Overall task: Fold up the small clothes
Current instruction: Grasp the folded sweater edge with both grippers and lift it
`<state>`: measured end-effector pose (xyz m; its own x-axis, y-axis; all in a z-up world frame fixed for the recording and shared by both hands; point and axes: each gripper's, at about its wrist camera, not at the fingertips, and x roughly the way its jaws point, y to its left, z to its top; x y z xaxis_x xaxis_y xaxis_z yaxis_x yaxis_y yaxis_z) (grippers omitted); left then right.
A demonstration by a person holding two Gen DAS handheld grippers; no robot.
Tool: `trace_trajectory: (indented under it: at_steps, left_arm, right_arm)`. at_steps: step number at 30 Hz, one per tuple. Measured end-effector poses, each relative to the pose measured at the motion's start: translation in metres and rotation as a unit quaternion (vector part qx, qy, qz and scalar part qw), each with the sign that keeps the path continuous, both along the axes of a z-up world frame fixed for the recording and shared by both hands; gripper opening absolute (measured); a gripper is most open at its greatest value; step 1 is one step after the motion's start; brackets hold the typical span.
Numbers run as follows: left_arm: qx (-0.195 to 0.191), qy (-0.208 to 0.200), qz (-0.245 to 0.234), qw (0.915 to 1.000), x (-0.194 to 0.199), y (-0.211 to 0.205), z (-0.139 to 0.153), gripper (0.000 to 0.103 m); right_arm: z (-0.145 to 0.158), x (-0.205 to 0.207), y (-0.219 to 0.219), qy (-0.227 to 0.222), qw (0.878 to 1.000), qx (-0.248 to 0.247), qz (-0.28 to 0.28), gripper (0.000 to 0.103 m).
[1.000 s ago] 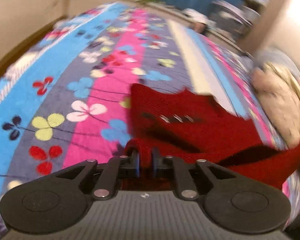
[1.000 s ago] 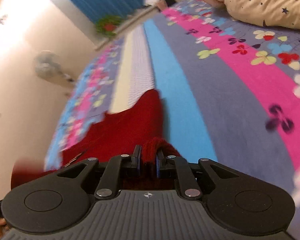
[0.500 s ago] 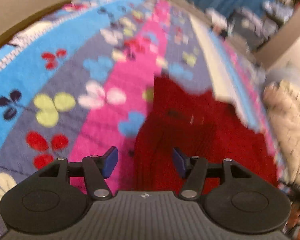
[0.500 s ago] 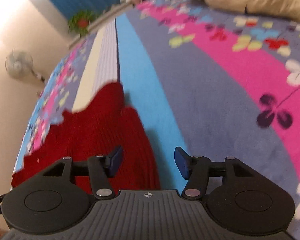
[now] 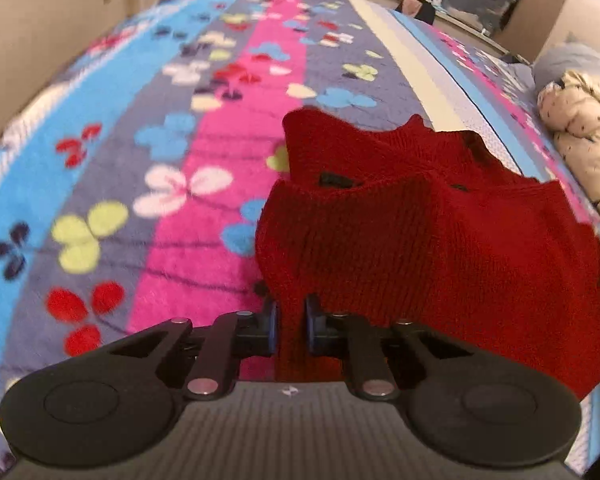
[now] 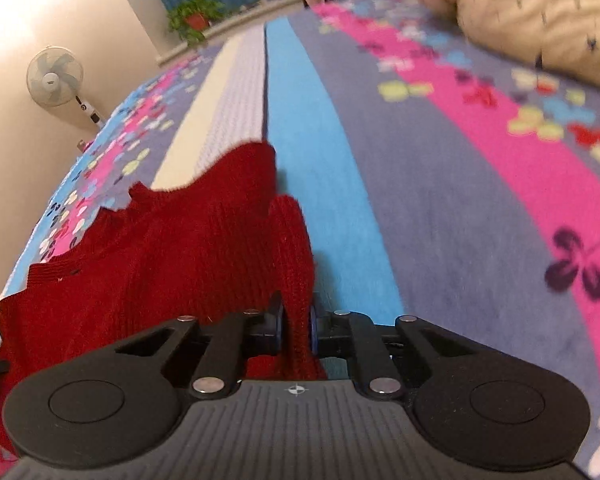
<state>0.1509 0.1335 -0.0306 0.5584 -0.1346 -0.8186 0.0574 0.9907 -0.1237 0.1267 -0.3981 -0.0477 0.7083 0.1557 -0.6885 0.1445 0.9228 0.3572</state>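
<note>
Left gripper [image 5: 291, 326] & right gripper [image 6: 295, 330] both clamp red sweater [image 5: 420, 240] edges, fabric bunched ahead.

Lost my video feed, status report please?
Left tool shut on red sweater. Right tool shut on it too. Sweater partly lifted off blanket. Nothing in the way.

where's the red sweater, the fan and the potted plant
red sweater [image 5: 440, 240], left wrist view, knit body
fan [image 6: 54, 76], right wrist view, round head
potted plant [image 6: 194, 16], right wrist view, leaves above red pot
</note>
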Motion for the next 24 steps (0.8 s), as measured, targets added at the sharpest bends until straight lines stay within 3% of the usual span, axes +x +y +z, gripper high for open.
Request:
trace_trajectory:
  at_steps: [5,9,14,18,21,24]
  left_arm:
    - [0.015,-0.059,0.0,0.9982,-0.007,-0.006,0.019,0.012]
    - [0.022,-0.127,-0.005,0.9916,-0.01,-0.008,0.04,0.012]
    - [0.045,-0.216,0.0,0.9753,-0.015,-0.011,0.064,0.012]
    - [0.088,-0.274,-0.003,0.9577,-0.008,-0.023,0.073,0.012]
    - [0.111,-0.28,0.004,0.9536,0.01,-0.03,0.066,0.012]
    - [0.129,-0.249,0.007,0.9597,0.036,-0.036,0.046,0.013]
  right_arm:
    - [0.028,-0.009,-0.002,-0.066,0.998,-0.004,-0.023,0.011]
    - [0.052,-0.019,-0.003,-0.135,0.99,-0.02,-0.022,0.011]
    - [0.069,-0.019,-0.004,-0.204,0.977,-0.046,-0.038,0.011]
    - [0.071,-0.005,0.001,-0.245,0.965,-0.074,-0.052,0.011]
    - [0.063,0.019,0.007,-0.235,0.966,-0.096,-0.051,0.011]
    - [0.037,0.054,0.007,-0.165,0.979,-0.104,-0.052,0.011]
